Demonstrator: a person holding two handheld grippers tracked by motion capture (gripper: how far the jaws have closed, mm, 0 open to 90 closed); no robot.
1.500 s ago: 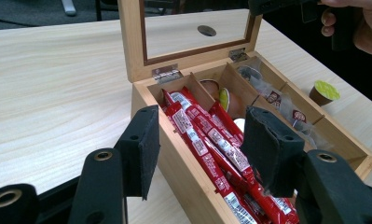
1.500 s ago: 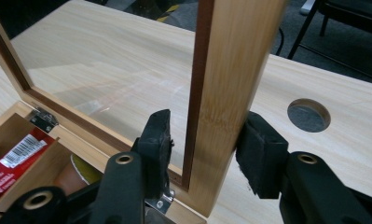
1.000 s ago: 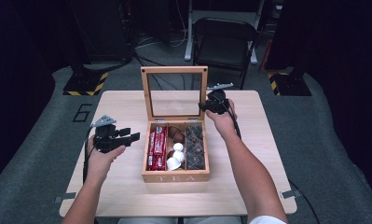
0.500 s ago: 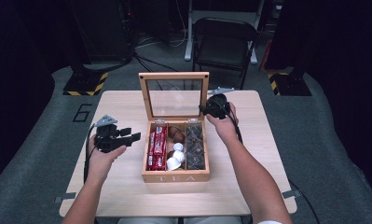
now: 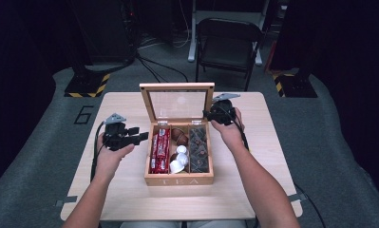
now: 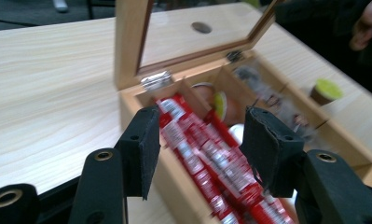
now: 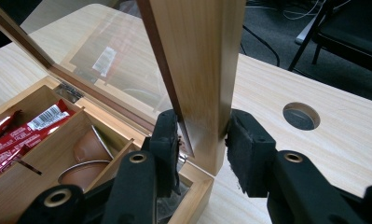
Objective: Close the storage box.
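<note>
Lid (image 5: 176, 101) stands upright on the box (image 5: 179, 179), mid-surface (image 5: 106, 199). Right gripper (image 7: 200, 140) has its jaws pinching the lid's side frame low down, near the hinge corner (pads look in contact on both faces in the right gripper view). Left gripper (image 6: 200, 140) hovers just off the box's left wall, jaws spread, holding nothing, aimed at the red packets (image 6: 207, 163) in the left compartment. Capsules (image 5: 178, 153) sit in the middle one, dark bags (image 5: 199, 149) in the right.

Risks, as I read it:
- Grip sits close to the hinge, so there is poor leverage. Any twist of the wrist could load the hinges (image 7: 72, 91) or rack the frame.
- If the pads slip on the smooth wood, the lid may drop shut, possibly onto the left jaws if they are inside by then.
- Box isn't held down. A push on the lid could skid or tip it back.
- Glass pane (image 7: 113, 60) lies right beside the inner pad, so drifting inward would press on glass rather than wood.
</note>
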